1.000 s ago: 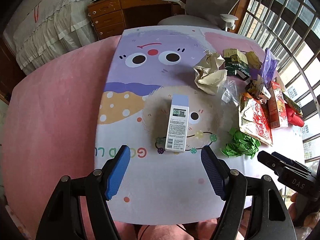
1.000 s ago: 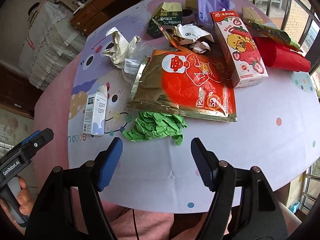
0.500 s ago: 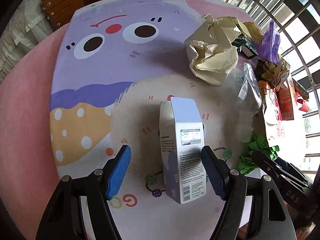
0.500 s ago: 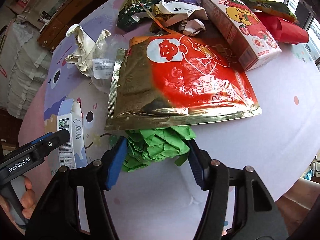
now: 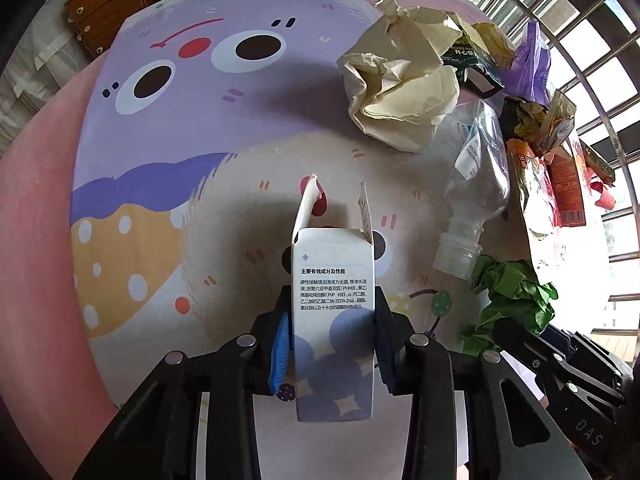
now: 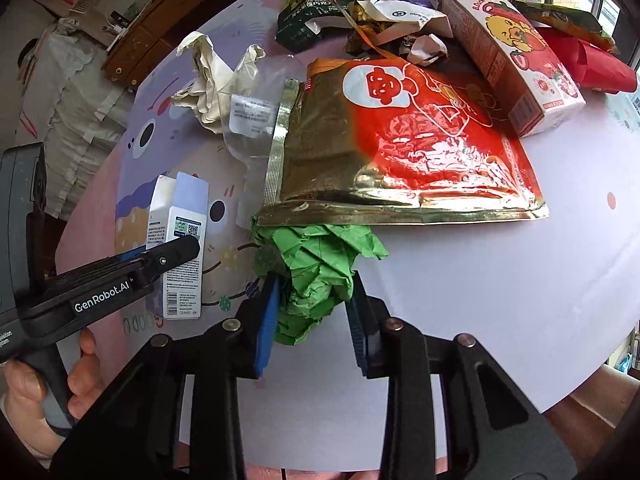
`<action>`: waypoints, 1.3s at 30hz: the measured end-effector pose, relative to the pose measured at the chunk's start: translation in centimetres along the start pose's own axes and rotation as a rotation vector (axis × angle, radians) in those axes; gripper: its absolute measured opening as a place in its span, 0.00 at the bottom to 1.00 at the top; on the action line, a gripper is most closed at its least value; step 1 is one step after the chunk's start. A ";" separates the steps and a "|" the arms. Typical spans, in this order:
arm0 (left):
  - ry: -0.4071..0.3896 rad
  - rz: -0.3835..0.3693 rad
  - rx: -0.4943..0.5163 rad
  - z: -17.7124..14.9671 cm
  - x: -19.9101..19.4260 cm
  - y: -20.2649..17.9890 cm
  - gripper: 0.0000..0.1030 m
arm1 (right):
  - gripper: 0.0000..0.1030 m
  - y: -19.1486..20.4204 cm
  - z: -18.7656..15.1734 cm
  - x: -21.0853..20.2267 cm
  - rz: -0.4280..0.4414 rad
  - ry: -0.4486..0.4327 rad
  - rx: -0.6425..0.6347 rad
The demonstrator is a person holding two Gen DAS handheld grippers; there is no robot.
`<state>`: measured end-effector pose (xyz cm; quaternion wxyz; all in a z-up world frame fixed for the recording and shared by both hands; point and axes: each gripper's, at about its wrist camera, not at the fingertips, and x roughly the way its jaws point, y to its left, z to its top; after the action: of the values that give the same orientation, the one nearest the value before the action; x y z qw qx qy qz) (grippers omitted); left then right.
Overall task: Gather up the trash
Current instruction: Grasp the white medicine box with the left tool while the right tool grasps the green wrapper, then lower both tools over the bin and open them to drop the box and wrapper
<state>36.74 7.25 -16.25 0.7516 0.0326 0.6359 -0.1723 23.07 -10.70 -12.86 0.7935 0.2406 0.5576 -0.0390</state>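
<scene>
Now we have our left gripper point(image 5: 332, 344) clamped on the white carton point(image 5: 334, 320), its blue pads pressed against both narrow sides near the lower end, with the open flaps pointing away from us. From the right wrist view the carton point(image 6: 180, 240) lies on the cartoon mat point(image 6: 480, 300), and a hand point(image 6: 44, 392) holds the left gripper's handle at the lower left edge.

Our right gripper point(image 6: 312, 320) is closed around the green paper wad point(image 6: 316, 272), pads touching it on either side. The wad's far edge is tucked just under the gold rim of the red foil bag point(image 6: 404, 148).

Beyond the bag sit a strawberry drink box point(image 6: 508, 48) and red wrapping point(image 6: 592, 64). Beside the bag's left edge lie a clear plastic bottle point(image 5: 476, 184) and crumpled cream paper point(image 5: 404, 84), touching each other. A dark green packet point(image 6: 316, 12) lies farther back.
</scene>
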 end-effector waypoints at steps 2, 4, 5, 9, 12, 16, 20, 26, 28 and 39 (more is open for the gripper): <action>-0.028 0.028 0.014 -0.6 -1.1 -0.5 0.34 | 0.27 0.3 -0.3 -0.5 0.026 0.011 -0.028; -0.054 0.050 0.014 -1.3 -2.4 -0.8 0.34 | 0.26 0.6 -0.8 -1.1 0.051 0.019 -0.065; -0.068 0.059 0.011 -1.9 -3.2 -1.0 0.34 | 0.26 0.7 -1.0 -1.5 0.060 0.024 -0.085; -0.133 0.096 0.002 -5.1 -7.2 -1.0 0.34 | 0.26 0.6 -2.2 -3.7 0.118 0.035 -0.172; -0.200 0.130 -0.024 -8.5 -10.5 -2.3 0.34 | 0.26 0.3 -3.3 -5.6 0.155 0.034 -0.254; -0.277 0.146 -0.099 -13.2 -13.0 -5.1 0.34 | 0.26 -0.6 -5.5 -8.5 0.168 0.026 -0.405; -0.305 0.145 -0.178 -18.4 -14.3 -8.9 0.34 | 0.26 -2.9 -8.6 -12.0 0.166 -0.010 -0.535; -0.292 0.149 -0.237 -25.7 -13.6 -14.8 0.35 | 0.26 -7.2 -13.7 -15.0 0.177 -0.017 -0.654; -0.267 0.152 -0.238 -27.8 -13.0 -16.4 0.35 | 0.26 -8.7 -15.3 -15.5 0.188 0.003 -0.656; -0.099 0.155 -0.198 -35.8 -5.8 -19.3 0.35 | 0.26 -17.1 -22.9 -9.6 0.147 0.149 -0.481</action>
<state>-3.57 0.02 -14.18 0.7926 -0.0011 0.6076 -0.0514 -6.04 -18.03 -16.00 0.7855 0.0869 0.5886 0.1704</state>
